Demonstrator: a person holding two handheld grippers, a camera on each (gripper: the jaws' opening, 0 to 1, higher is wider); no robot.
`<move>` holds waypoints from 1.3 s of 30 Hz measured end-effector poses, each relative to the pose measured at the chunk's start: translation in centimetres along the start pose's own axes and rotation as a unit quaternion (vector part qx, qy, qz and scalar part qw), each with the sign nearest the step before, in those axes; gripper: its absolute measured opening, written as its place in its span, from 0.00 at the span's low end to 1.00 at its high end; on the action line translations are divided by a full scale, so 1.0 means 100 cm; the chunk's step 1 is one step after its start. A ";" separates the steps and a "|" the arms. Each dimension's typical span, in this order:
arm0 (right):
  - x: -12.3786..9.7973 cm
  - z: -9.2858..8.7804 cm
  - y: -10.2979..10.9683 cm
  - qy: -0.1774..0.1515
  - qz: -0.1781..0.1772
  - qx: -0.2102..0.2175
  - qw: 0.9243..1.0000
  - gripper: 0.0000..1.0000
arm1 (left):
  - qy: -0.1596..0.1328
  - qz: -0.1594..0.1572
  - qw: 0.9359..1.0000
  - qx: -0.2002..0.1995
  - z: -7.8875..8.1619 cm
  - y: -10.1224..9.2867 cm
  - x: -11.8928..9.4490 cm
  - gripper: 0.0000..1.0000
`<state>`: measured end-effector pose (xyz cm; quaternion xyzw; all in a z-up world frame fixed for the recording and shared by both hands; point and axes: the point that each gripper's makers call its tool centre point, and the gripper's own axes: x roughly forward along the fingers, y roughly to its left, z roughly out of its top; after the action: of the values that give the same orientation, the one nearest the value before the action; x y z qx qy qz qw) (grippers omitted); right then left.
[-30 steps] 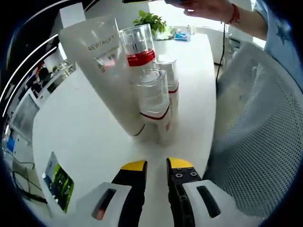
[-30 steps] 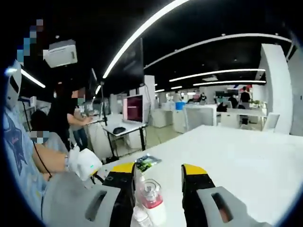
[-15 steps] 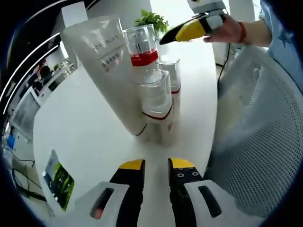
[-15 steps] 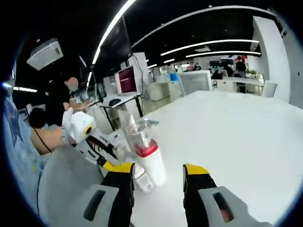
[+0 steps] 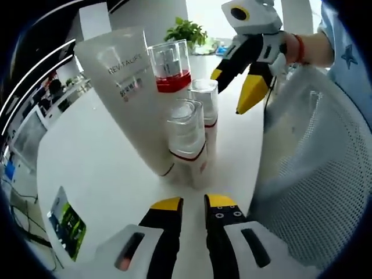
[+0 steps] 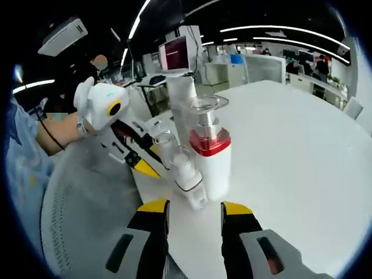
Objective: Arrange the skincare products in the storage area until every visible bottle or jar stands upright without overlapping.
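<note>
Upright on the white table, a tight cluster of skincare products is seen, taken here around the tall white tube marked REVITALIFT. Just beside the tube stands a red-collared pump bottle under a clear cap; in front of the tube, touching one another, two smaller clear-capped bottles are set — none lying down. The left gripper is held low before the tube, its yellow-tipped jaws nearly pressed together and holding nothing. Beyond the tube the right gripper is seen with jaws spread, empty. A green card lies well apart from the tube, and a mesh chair stands at the table's edge.
</note>
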<state>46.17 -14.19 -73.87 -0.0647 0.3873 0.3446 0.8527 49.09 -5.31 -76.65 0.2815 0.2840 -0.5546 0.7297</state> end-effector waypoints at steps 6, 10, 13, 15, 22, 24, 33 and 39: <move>0.014 -0.001 0.006 0.021 -0.011 0.034 0.999 0.26 | 0.088 0.001 0.995 -0.056 -0.005 0.005 -0.006 0.21; 0.021 -0.011 0.006 0.033 -0.029 0.015 0.999 0.24 | 0.054 0.041 0.994 -0.082 0.007 0.016 0.000 0.16; 0.025 -0.018 0.007 0.037 -0.028 0.006 0.999 0.21 | 0.012 0.017 0.996 -0.086 0.009 0.006 0.008 0.07; 0.026 -0.016 0.006 0.041 -0.030 -0.012 0.999 0.19 | 0.005 0.000 0.995 -0.098 0.004 -0.001 0.009 0.08; 0.028 -0.010 0.010 0.027 -0.020 -0.011 0.999 0.17 | -0.005 -0.011 0.993 -0.118 0.007 -0.001 0.006 0.13; 0.028 -0.009 0.008 0.026 -0.028 -0.020 0.999 0.16 | -0.016 -0.014 0.993 -0.118 0.012 -0.002 0.006 0.13; 0.030 -0.006 0.006 0.022 -0.036 -0.033 0.999 0.09 | 0.009 0.012 0.996 -0.090 0.006 0.000 0.017 0.14; 0.032 -0.002 0.004 0.014 -0.041 -0.028 0.999 0.06 | 0.007 0.013 0.996 -0.089 0.008 -0.001 0.018 0.13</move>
<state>47.19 -12.25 -76.19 -0.1095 0.3864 0.3191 0.8584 49.51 -7.13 -77.41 0.2234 0.3335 -0.5158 0.7569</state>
